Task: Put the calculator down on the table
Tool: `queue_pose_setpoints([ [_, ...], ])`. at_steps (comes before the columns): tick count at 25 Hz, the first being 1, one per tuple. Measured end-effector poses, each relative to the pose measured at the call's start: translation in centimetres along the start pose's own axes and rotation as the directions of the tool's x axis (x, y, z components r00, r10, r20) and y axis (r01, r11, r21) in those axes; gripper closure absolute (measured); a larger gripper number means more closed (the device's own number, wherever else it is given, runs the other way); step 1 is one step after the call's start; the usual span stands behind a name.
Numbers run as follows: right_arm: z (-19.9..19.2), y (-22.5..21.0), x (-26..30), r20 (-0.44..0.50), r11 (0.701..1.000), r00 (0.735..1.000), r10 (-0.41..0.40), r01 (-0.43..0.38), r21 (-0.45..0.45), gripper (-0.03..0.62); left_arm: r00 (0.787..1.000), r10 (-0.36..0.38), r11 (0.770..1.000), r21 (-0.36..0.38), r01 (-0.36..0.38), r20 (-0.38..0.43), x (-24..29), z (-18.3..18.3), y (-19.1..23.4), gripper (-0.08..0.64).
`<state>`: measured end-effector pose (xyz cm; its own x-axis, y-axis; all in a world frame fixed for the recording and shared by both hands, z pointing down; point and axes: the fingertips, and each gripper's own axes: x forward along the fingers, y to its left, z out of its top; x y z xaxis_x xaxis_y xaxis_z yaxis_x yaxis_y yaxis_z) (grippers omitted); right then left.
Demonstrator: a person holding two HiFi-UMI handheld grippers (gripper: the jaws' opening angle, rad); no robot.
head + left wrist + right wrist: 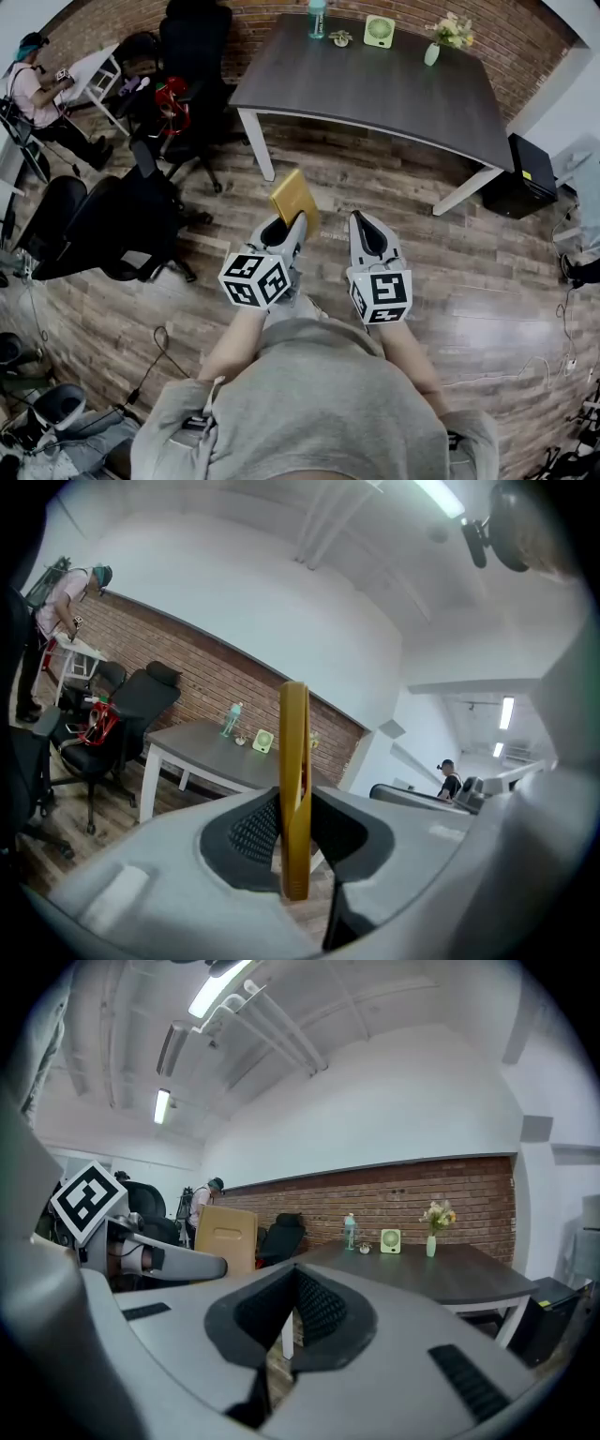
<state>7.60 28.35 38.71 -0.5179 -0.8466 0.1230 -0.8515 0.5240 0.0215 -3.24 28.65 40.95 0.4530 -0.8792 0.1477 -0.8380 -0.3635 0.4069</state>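
The calculator [295, 199] is a flat yellow slab standing on edge between the jaws of my left gripper [289, 225], which is shut on its lower end. In the left gripper view the calculator [294, 789] rises straight up from the gripper [296, 810], edge on. My right gripper [364, 223] is beside it, level, its jaws together with nothing in them. The right gripper view shows its own jaws [292, 1283] and the calculator [225, 1237] at the left. The dark grey table [375, 89] stands ahead, some way beyond both grippers.
On the table's far edge stand a bottle [318, 19], a small green fan [379, 31] and a vase of flowers [445, 36]. Black office chairs [103, 225] crowd the left side. A black box [520, 178] sits by the table's right end. A person [33, 89] works far left.
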Motion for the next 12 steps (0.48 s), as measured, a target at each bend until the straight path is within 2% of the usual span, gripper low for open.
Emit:
queue_pose_setpoints([
  [3, -0.13, 0.24, -0.16, -0.003, 1.0, 1.0, 0.013, -0.013, -0.006, 0.591, 1.0, -0.001, 1.0, -0.002, 0.001, 0.004, -0.15, -0.11, -0.17, 0.472],
  [7, -0.31, -0.27, -0.33, 0.002, 0.998, 0.999, 0.037, -0.037, 0.049, 0.591, 1.0, 0.006, 1.0, -0.009, -0.006, 0.01, -0.07, -0.21, -0.64, 0.472],
  [12, -0.3, -0.59, -0.58, 0.003, 0.999, 0.999, 0.041, -0.041, 0.033, 0.591, 1.0, 0.01, 1.0, -0.009, -0.01, 0.012, 0.02, -0.4, -0.94, 0.472],
])
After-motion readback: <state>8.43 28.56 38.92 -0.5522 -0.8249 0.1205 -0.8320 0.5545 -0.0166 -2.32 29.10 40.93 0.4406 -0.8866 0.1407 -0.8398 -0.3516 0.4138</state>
